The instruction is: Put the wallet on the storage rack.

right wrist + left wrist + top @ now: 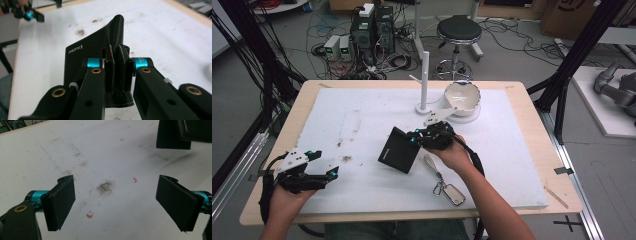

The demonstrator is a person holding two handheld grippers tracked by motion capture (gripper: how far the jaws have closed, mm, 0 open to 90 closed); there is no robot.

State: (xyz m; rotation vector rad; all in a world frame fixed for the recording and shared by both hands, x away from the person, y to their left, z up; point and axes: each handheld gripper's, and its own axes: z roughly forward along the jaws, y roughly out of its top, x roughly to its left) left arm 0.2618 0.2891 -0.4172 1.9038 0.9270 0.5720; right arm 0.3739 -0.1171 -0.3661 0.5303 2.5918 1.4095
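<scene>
Fingers (119, 72) of the right gripper (430, 135): clenched on one edge of a black wallet (398, 149), the textured material seen pinched upright between the two pads in the right gripper view. The wallet is held tilted near the middle of the white tabletop (362, 115), its lower edge at or just above the surface; contact cannot be determined. Pale lettering is seen on its outer face.

Fingers (61, 201) of the left gripper (309, 170): released, set wide apart, with nothing between them. This gripper is seen at the near left part of the tabletop, well apart from the wallet. In the left gripper view a corner of the wallet (172, 135) is seen farther off, at the upper right.

Keys on a strap (444, 182): laid flat on the tabletop, just beside the right hand (457, 155), nearer to the person than the wallet.

White stand (424, 82): upright at the far side of the tabletop, with a short side peg.

White bowl (462, 97): set just beside the stand, on its right.

Smudges and small red marks (106, 187): noted on the tabletop below the left gripper.
</scene>
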